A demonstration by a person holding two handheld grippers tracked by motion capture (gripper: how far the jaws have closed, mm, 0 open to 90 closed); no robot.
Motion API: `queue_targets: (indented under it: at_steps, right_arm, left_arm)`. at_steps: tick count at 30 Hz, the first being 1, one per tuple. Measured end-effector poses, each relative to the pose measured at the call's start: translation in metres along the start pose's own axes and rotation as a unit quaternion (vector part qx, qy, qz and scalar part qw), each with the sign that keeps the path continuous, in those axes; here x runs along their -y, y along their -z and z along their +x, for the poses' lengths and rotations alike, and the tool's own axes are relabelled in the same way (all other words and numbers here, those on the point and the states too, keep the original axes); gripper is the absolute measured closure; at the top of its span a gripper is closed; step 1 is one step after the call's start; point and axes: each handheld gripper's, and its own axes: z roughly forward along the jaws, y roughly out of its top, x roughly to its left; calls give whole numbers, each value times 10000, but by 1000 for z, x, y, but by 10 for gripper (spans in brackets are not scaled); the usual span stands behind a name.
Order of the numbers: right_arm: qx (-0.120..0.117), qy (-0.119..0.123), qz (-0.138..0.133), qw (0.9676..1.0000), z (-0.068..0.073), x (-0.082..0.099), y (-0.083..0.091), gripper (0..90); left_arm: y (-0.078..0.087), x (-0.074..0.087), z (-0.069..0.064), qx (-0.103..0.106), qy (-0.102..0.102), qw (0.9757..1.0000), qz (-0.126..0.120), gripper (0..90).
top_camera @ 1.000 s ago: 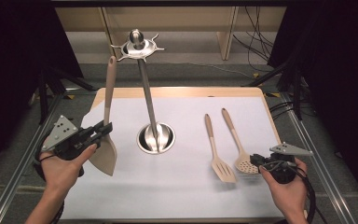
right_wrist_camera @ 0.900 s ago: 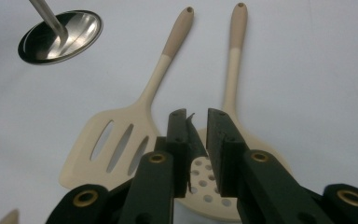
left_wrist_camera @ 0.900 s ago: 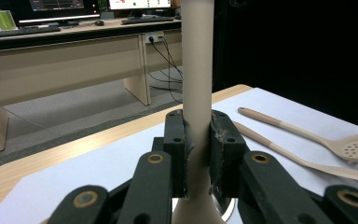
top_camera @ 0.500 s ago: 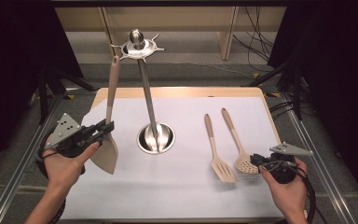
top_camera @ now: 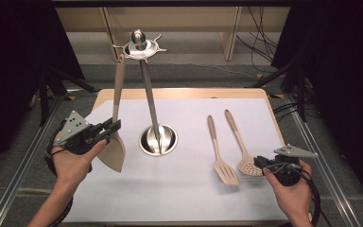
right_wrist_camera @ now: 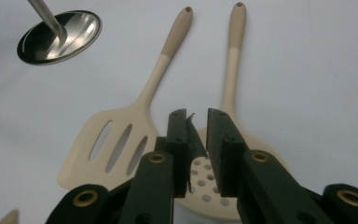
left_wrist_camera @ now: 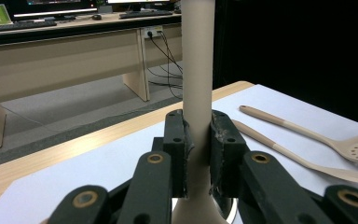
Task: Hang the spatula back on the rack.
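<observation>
- Left gripper [top_camera: 111, 127], lower left of the high view: jaws clenched on the turner [top_camera: 115, 142] at the neck of its handle, just above the blade. The left gripper view confirms it, both pads pressed flat on the handle [left_wrist_camera: 197, 93].
- Turner is held upright off the sheet, blade down. Its handle runs up to the upper left, and the tip sits right at a hook on the crown of the rack [top_camera: 141, 46]. Can't tell whether it is hooked or only touching.
- Rack: steel pole leaning slightly, round base [top_camera: 158, 140] at mid-frame on the white sheet [top_camera: 179, 198]. Turner blade hangs just left of the base, a small gap between them.
- Right gripper [top_camera: 261, 163], lower right: jaws nearly closed with a narrow slot between them, nothing in it. Right gripper view has the tips [right_wrist_camera: 196, 116] over the head of the skimmer [right_wrist_camera: 205, 186]; can't tell if they touch it.
- Skimmer [top_camera: 238, 142] and slotted spatula [top_camera: 221, 153] lie flat side by side, right of centre, handles pointing up-frame, heads close to each other.
- Room: broad bare sheet across the bottom centre between the two hands, and between rack base and spatula. Skimmer sits near the right sheet edge; wood table rim [top_camera: 179, 93] shows along the top and right.
</observation>
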Motion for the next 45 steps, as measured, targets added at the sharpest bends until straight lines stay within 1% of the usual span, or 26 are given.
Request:
queue_targets:
  at_steps: [10,14,15,16,18,25,26,27,29,30,31,32,37,38,40,41,45]
  right_arm:
    - [-9,1,-8,10000,0,0,0,798]
    - [-14,1,-6,10000,0,0,0,798]
    - [-74,-166,-12,9998,2,1,0,798]
    - [-43,-30,6,10000,0,0,0,798]
    - [-2,-12,1,10000,0,0,1,798]
    - [-19,4,-5,10000,0,1,0,798]
    - [-79,-158,-7,9998,2,1,-1,798]
    - [-118,-254,35,9996,3,1,0,798]
    - [-36,-11,2,10000,0,1,0,798]
    - [-15,13,-7,10000,-1,1,0,797]
    - [-109,-237,25,9997,3,1,-1,797]
    - [-113,-276,53,9995,4,1,0,798]
    - [-117,-239,49,9996,3,1,-1,796]
    - [-94,-274,114,9995,3,1,0,796]
    - [-71,-214,106,9997,3,1,0,795]
    - [-90,-58,64,9999,0,1,-1,795]
    - [-89,-74,62,9999,-1,1,-1,794]
  left_arm:
    - [-13,1,-2,28,77,9999,76,778]
    - [-19,2,-3,28,55,9999,111,777]
    - [-20,2,-3,31,62,9999,112,777]
    - [-21,2,-3,31,53,9999,134,776]
    - [-24,2,-3,26,58,9999,148,776]
    - [-30,2,-3,26,72,9998,172,775]
    - [-31,2,-3,39,81,9998,164,775]
    - [-32,2,-3,38,84,9998,175,775]
    - [-33,2,-3,36,72,9998,187,774]
    - [-34,2,-3,34,89,9998,185,774]
    - [-35,2,-3,32,82,9998,181,774]
    - [-36,2,-3,21,72,9998,200,774]
    - [-40,2,-2,15,77,9998,205,773]
    - [-41,2,-2,10,76,9998,202,773]
    - [-43,2,-2,-2,60,9998,206,771]
    - [-44,2,-2,-8,71,9998,191,771]
    - [-45,2,-2,-24,89,9999,135,762]
